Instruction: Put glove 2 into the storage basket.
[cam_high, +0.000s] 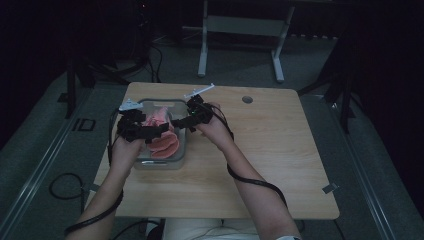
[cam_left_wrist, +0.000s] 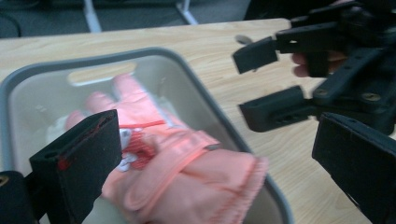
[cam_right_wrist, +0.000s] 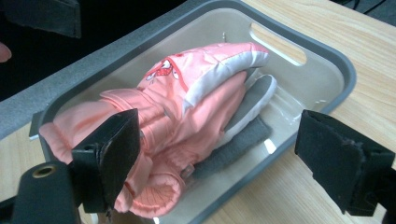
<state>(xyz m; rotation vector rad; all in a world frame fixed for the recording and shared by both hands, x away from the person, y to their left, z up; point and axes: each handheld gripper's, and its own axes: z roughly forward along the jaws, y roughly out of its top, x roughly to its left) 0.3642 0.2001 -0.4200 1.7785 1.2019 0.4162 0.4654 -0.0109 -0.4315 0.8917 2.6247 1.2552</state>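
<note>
A pair of pink gloves (cam_high: 162, 140) lies in a clear bin with a grey rim (cam_high: 161, 166) on the left half of the wooden table (cam_high: 270, 150). My left gripper (cam_high: 159, 131) hangs over the bin's left side, open, with the gloves (cam_left_wrist: 187, 168) just below and beyond its jaws (cam_left_wrist: 217, 158). At the bin's right rim my right gripper (cam_high: 186, 116) is open too, and nothing is pressed between its jaws (cam_right_wrist: 226, 156). In the right gripper view the top glove (cam_right_wrist: 187, 93) lies on another with a grey palm (cam_right_wrist: 252, 107). The left gripper view has the right gripper (cam_left_wrist: 261, 83) across the rim (cam_left_wrist: 93, 59).
A round cable hole (cam_high: 247, 99) sits in the tabletop behind the right hand. White legs of another desk (cam_high: 240, 30) stand on the floor beyond the table. Cables trail from both grippers along the forearms. The right half of the table is bare wood.
</note>
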